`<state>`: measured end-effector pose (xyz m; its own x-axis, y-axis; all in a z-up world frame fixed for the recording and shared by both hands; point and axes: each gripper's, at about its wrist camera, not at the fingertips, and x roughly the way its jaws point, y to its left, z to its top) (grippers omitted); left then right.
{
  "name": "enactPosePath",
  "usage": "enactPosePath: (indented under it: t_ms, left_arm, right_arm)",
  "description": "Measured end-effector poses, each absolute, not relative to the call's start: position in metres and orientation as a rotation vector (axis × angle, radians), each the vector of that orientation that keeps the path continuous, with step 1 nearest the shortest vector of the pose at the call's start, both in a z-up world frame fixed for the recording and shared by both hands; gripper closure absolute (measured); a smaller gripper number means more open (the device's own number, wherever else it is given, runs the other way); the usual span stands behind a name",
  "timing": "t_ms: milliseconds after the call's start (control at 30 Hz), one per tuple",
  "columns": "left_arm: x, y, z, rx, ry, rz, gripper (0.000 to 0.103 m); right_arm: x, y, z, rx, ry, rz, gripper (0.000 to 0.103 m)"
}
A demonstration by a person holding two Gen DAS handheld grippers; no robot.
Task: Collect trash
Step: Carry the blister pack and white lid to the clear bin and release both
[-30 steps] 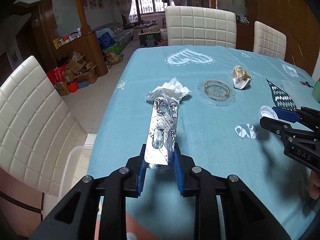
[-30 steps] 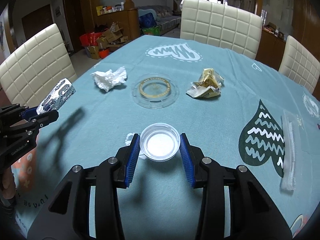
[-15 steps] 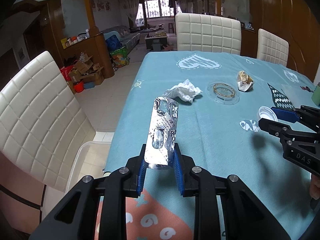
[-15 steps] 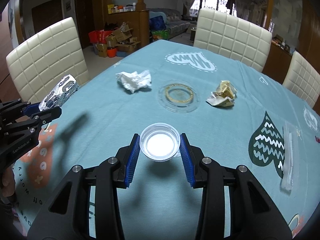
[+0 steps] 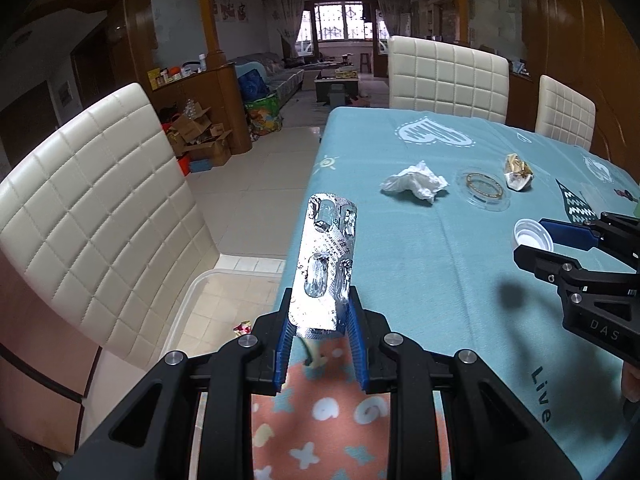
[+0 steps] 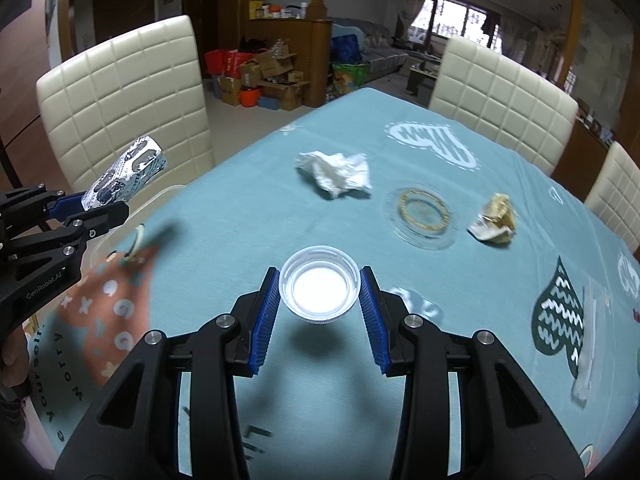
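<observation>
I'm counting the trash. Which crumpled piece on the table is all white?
The crumpled tissue nearest the table's left edge; the other wad is gold and white.

White letters "DAS" stand on the black body of the right gripper. "GenRobot.AI" is printed on the black left gripper. The teal patterned cloth covering the desk bears the dark word "Live".

daylight from far window | soft shadows | fisheye-bent edges | right view's left blurred
</observation>
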<state>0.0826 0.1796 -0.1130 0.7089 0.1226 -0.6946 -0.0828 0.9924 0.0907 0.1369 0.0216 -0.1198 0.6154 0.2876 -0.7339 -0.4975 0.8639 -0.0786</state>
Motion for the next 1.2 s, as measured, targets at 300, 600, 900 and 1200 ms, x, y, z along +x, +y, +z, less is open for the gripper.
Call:
enactPosePath:
  t_ms: [300, 600, 900, 1200]
  left_arm:
    - [0.073, 0.214, -0.118, 0.028, 0.773, 0.185, 0.078]
    - [0.064, 0.248, -0.128, -0.012, 0.784, 0.247, 0.078]
    - [0.062, 0.282, -0.138, -0.035, 0.798, 0.306, 0.078]
    - [0.061, 0.304, -0.142, -0.042, 0.771, 0.388, 0.014]
  right_arm:
    - [0.134, 0.061, -0.123, -0.331, 0.785, 0.511, 0.062]
    - [0.132, 0.103, -0.129, -0.374, 0.790, 0.572, 0.061]
    - [0.135, 0.144, -0.132, -0.412, 0.790, 0.621, 0.061]
    - [0.139, 0.182, -0.132, -0.428, 0.781, 0.663, 0.061]
